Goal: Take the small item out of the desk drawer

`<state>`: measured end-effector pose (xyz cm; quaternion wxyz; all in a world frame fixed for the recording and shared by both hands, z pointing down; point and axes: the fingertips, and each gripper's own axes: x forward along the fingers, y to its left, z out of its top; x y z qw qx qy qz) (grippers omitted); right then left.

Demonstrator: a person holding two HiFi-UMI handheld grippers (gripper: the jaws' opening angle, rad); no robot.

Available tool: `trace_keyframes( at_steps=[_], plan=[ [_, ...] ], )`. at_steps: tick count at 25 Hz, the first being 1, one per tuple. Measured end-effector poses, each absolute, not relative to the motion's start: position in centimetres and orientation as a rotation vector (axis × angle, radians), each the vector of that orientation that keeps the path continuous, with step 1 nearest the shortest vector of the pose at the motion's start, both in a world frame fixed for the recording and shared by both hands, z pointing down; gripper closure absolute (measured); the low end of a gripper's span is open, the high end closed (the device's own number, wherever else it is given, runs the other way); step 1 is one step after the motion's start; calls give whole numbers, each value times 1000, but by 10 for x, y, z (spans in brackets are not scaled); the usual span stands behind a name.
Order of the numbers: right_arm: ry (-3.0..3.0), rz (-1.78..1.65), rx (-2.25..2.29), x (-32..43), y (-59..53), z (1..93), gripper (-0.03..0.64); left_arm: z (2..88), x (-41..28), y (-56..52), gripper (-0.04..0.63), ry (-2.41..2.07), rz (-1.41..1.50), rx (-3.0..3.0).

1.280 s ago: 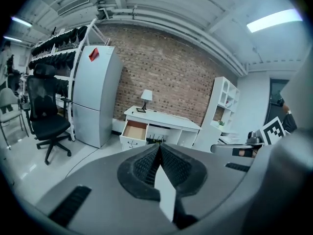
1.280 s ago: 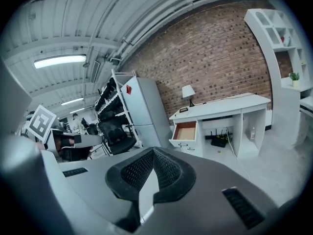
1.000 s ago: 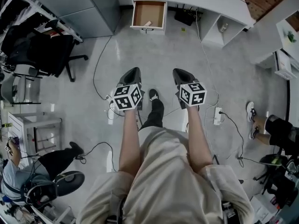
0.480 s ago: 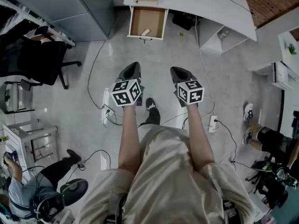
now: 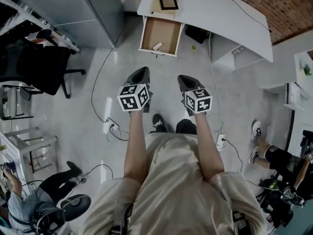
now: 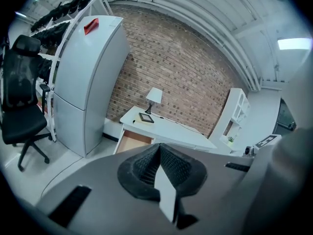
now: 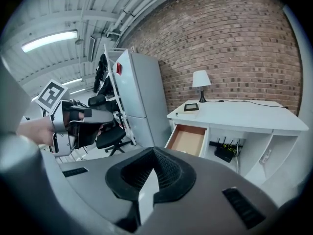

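The white desk point(image 5: 215, 13) stands at the top of the head view with its wooden drawer point(image 5: 160, 35) pulled open. A small pale item point(image 5: 157, 46) lies near the drawer's front edge. My left gripper point(image 5: 141, 72) and right gripper point(image 5: 184, 77) are held side by side over the floor, well short of the drawer, both pointing toward it. The left gripper point(image 6: 159, 153) is shut with nothing between its pads, the drawer point(image 6: 129, 142) far ahead of it. The right gripper point(image 7: 153, 156) is shut and empty too, with the drawer point(image 7: 188, 137) ahead and the left gripper point(image 7: 73, 124) at its side.
A grey tall cabinet point(image 5: 83, 9) stands left of the desk, and a black office chair point(image 5: 39, 62) further left. A power strip point(image 5: 106, 115) and cables lie on the floor. A framed picture point(image 5: 168, 2) sits on the desk. Seated people are at the lower left point(image 5: 29, 199) and right point(image 5: 279, 155).
Both grippers have moved forward together toward the desk, and the drawer now sits closer and lower in the head view. Both stay shut and empty.
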<state>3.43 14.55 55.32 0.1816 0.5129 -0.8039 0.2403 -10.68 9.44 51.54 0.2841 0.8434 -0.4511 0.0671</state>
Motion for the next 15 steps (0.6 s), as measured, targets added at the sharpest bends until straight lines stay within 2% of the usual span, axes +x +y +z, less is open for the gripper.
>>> trace_keyframes(
  at_steps=[7,15],
  plan=[
    [-2251,658,1603,72,98,550,592,531,-104,64,578,-1233,219,2242],
    [-2315,617,1475,77,11,569,592,557,-100,-1,579,-1340,223,2156]
  ],
)
